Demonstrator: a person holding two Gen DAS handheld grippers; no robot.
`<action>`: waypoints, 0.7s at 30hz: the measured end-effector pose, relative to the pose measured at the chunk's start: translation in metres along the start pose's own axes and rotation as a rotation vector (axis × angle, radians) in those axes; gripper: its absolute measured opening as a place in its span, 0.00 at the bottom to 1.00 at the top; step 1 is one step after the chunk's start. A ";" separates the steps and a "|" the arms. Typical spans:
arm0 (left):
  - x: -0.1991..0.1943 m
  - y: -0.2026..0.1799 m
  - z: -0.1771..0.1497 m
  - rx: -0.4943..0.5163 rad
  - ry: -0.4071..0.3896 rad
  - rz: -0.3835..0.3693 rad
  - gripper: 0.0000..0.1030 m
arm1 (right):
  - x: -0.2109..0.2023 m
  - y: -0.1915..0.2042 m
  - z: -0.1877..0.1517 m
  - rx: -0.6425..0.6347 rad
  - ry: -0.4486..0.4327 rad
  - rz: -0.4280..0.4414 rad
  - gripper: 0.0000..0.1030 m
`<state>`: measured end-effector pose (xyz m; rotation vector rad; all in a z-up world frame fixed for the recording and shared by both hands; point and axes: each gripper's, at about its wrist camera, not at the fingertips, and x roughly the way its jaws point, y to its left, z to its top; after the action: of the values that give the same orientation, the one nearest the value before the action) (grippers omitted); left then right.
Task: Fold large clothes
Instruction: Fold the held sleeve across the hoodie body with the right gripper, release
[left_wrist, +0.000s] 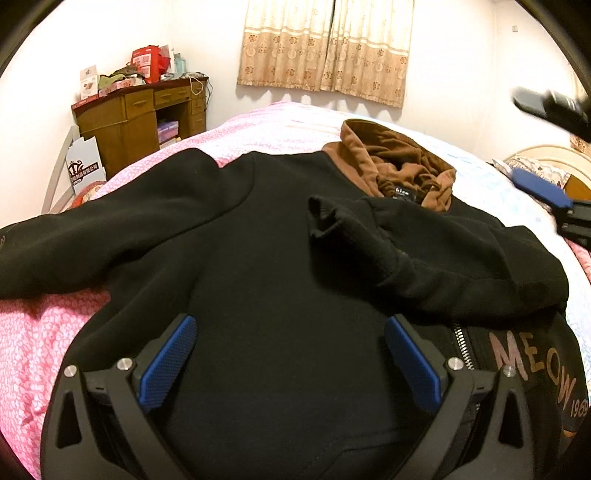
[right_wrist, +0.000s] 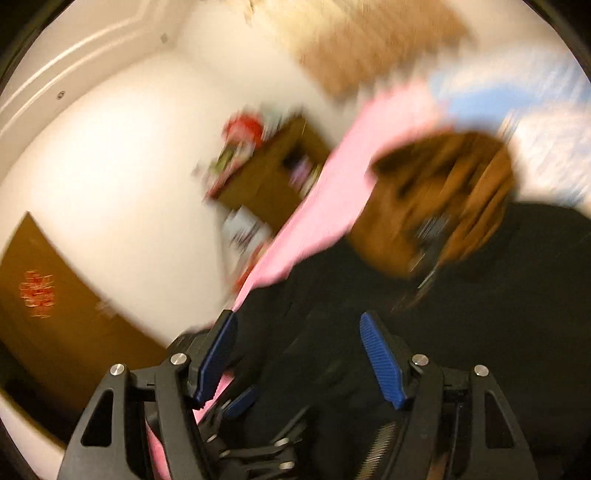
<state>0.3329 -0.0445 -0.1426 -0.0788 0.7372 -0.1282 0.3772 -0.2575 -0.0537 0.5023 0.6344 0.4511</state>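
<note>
A black zip hoodie (left_wrist: 258, 251) with a brown-lined hood (left_wrist: 399, 162) lies spread on the pink bed (left_wrist: 40, 339). Its right sleeve (left_wrist: 388, 243) is folded across the chest; the left sleeve (left_wrist: 92, 236) lies out to the left. "MEOW" lettering (left_wrist: 535, 365) shows at lower right. My left gripper (left_wrist: 288, 350) is open, just above the hoodie's lower body. My right gripper (right_wrist: 299, 350) is open and empty above the hoodie (right_wrist: 480, 314); its view is blurred by motion. It also shows at the right edge of the left wrist view (left_wrist: 546, 192). The hood (right_wrist: 443, 199) shows in the right wrist view.
A wooden desk (left_wrist: 140, 118) piled with clutter stands at the back left, with a white paper bag (left_wrist: 83, 162) beside it. Curtains (left_wrist: 325, 48) hang on the back wall. A pillow (left_wrist: 535, 170) lies at the right. A brown door (right_wrist: 55, 306) shows in the right wrist view.
</note>
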 end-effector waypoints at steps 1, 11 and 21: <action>0.000 0.000 0.000 0.001 0.000 0.001 1.00 | -0.001 -0.003 -0.002 -0.019 0.010 -0.079 0.65; 0.000 0.000 0.001 -0.003 0.001 -0.003 1.00 | 0.043 -0.034 -0.065 -0.063 0.212 -0.216 0.52; -0.021 -0.006 0.026 -0.023 -0.027 0.015 1.00 | -0.054 -0.082 0.018 0.064 -0.066 -0.361 0.52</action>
<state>0.3352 -0.0466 -0.1086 -0.0967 0.7128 -0.1039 0.3701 -0.3568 -0.0640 0.4497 0.6606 0.0733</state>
